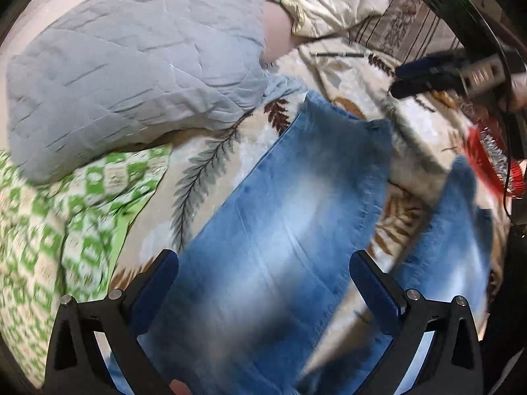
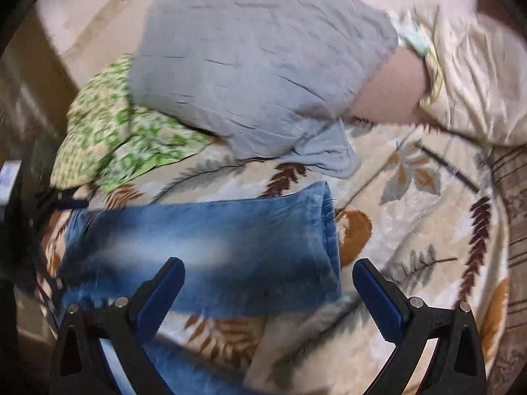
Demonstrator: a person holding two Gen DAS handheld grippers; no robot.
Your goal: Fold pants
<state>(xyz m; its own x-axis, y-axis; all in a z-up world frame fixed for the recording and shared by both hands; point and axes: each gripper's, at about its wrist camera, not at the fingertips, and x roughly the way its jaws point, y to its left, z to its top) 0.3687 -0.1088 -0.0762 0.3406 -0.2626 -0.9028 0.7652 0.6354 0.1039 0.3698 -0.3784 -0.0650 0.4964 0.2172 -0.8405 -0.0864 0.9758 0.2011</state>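
Observation:
Blue jeans [image 1: 290, 204] lie spread on a leaf-patterned blanket [image 1: 210, 164], the two legs apart. My left gripper [image 1: 263, 263] hovers over one leg, jaws wide open and empty. The other leg [image 1: 454, 230] runs along the right. In the right wrist view one leg [image 2: 204, 243] lies crosswise, its hem [image 2: 329, 223] at the right. My right gripper [image 2: 268, 270] hangs open above this leg near the hem, holding nothing. A second stretch of denim [image 2: 171, 362] shows at the bottom. The right gripper [image 1: 425, 77] also appears, blurred, beyond the hems.
A large grey pillow [image 1: 131, 75] rests on a green patterned pillow [image 1: 49, 247] at the blanket's far side. A cream quilt [image 2: 477, 82] lies bunched at the back right. A dark pen [image 2: 451, 168] lies on the blanket. Something red [image 1: 487, 154] sits at the right edge.

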